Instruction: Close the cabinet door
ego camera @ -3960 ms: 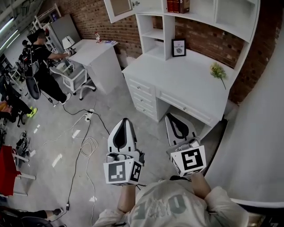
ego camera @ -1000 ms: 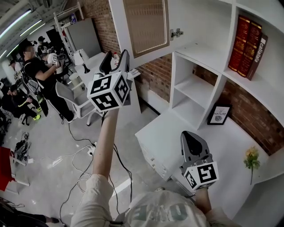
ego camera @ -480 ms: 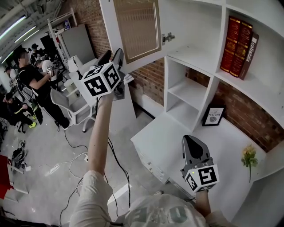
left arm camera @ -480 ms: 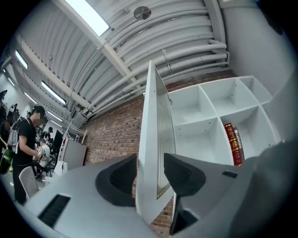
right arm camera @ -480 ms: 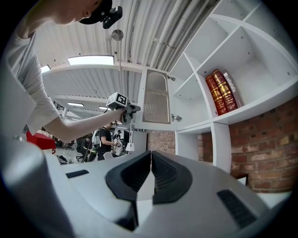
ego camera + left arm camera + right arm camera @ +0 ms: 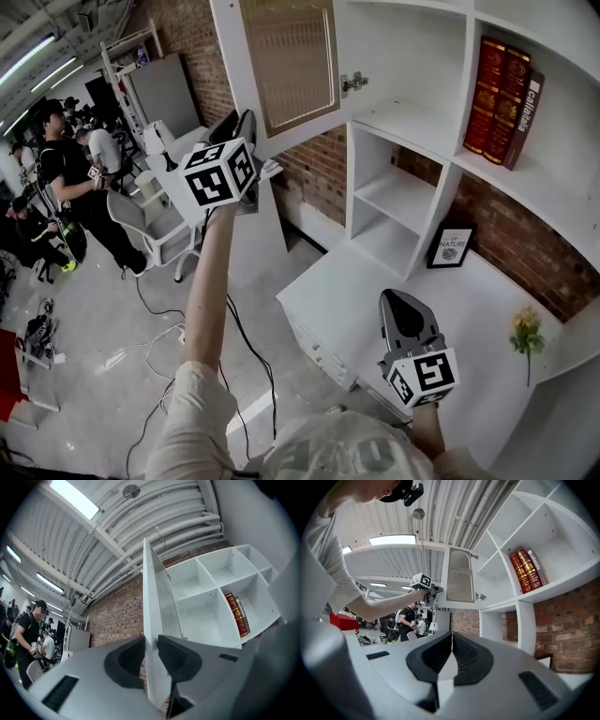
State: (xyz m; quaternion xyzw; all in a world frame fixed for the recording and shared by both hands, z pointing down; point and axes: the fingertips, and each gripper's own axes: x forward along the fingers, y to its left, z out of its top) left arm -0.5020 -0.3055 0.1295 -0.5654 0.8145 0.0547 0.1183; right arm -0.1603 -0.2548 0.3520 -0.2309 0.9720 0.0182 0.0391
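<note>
The white cabinet door (image 6: 291,61) with a ribbed glass panel stands swung out from the upper cabinet. My raised left gripper (image 6: 242,120) is at the door's lower outer corner. In the left gripper view the door's edge (image 6: 152,597) runs straight between the left gripper's (image 6: 151,651) jaws. They are closing, and both pads look pressed against it. My right gripper (image 6: 398,300) hangs low over the desk (image 6: 328,291), shut with nothing in it; its tips (image 6: 451,637) meet. From the right gripper view the door (image 6: 460,581) and left gripper (image 6: 433,590) show ahead.
Red books (image 6: 511,84) stand on an open shelf right of the cabinet. A framed picture (image 6: 453,247) and yellow flowers (image 6: 525,333) sit on the desk. A door hinge (image 6: 353,82) shows inside. People (image 6: 66,169), a chair (image 6: 150,225) and floor cables are at left.
My left arm rose from waist height to the door's lower corner, slid onto its edge, and its jaws narrowed around it. The right gripper stayed low and shut.
</note>
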